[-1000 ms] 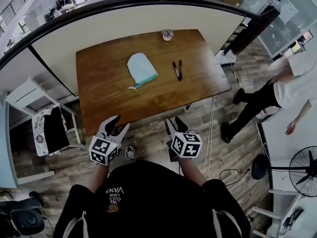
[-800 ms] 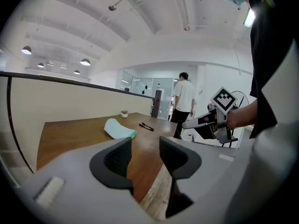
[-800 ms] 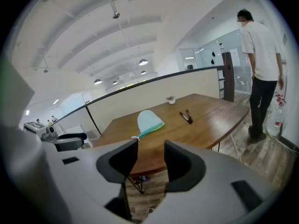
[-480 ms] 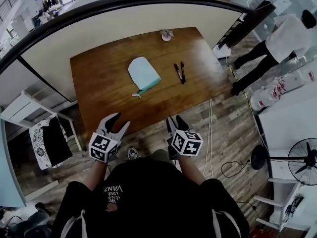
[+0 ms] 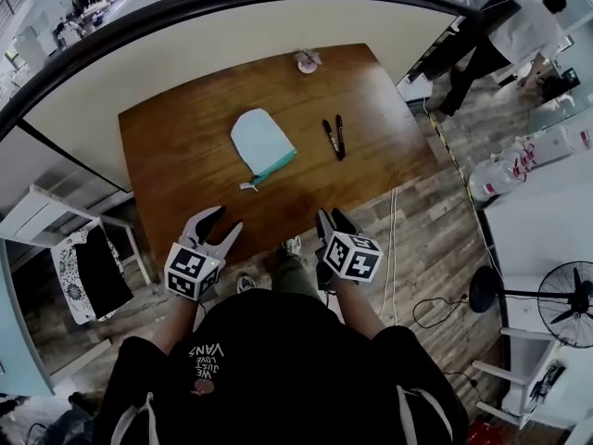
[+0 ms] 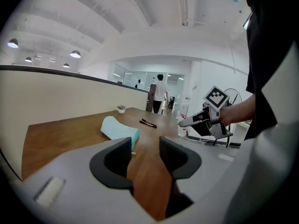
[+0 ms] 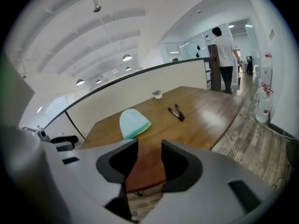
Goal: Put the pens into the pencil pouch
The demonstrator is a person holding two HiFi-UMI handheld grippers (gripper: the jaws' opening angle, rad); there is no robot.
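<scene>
Head view: left gripper [image 5: 225, 222] & right gripper [image 5: 331, 219], jaws apart, nothing held, stay lower-centre, short of table [image 5: 176, 179]. Pens [image 5: 333, 137], pouch [image 5: 259, 142] unmoved mid-frame; task not begun.

White print on the person's black shirt [image 5: 278, 369], seen upside down, "VANS" largest, "JUST LOVE" beside it

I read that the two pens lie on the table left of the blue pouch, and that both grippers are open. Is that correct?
Not quite: the pens lie right of the pouch, not left, as the head view shows. They do lie on the table, and the left gripper and right gripper are both open.
</scene>
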